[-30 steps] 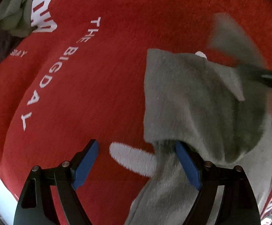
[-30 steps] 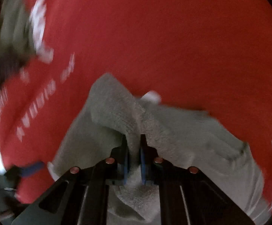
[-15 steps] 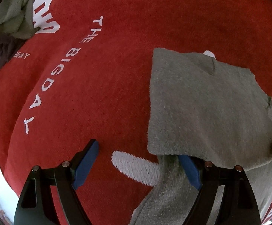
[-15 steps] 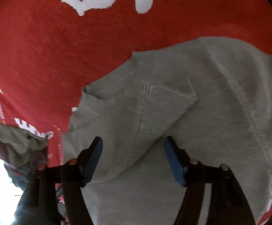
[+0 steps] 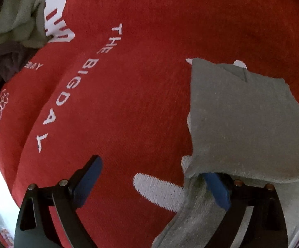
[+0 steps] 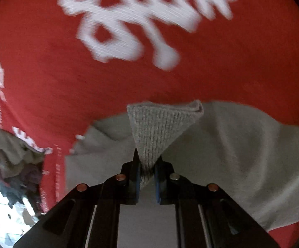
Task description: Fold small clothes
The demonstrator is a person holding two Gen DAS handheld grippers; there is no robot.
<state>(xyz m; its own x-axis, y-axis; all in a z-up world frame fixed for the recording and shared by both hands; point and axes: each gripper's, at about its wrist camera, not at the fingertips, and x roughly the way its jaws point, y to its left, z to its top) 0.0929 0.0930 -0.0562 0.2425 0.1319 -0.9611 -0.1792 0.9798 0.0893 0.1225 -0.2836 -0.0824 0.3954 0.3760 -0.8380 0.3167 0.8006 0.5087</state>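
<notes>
We see the grey garment (image 5: 246, 119) lying folded on the red cloth (image 5: 139, 103), toward its near right part. Our right gripper (image 6: 147, 169) is closing, pads pinched on a ribbed corner (image 6: 159, 128) of the garment. Our left gripper (image 5: 151, 177) is opening wide, gripping nothing; its right finger (image 5: 217, 188) sits tucked under the garment's edge. Clothes pile (image 5: 11, 41) at the far left corner.
</notes>
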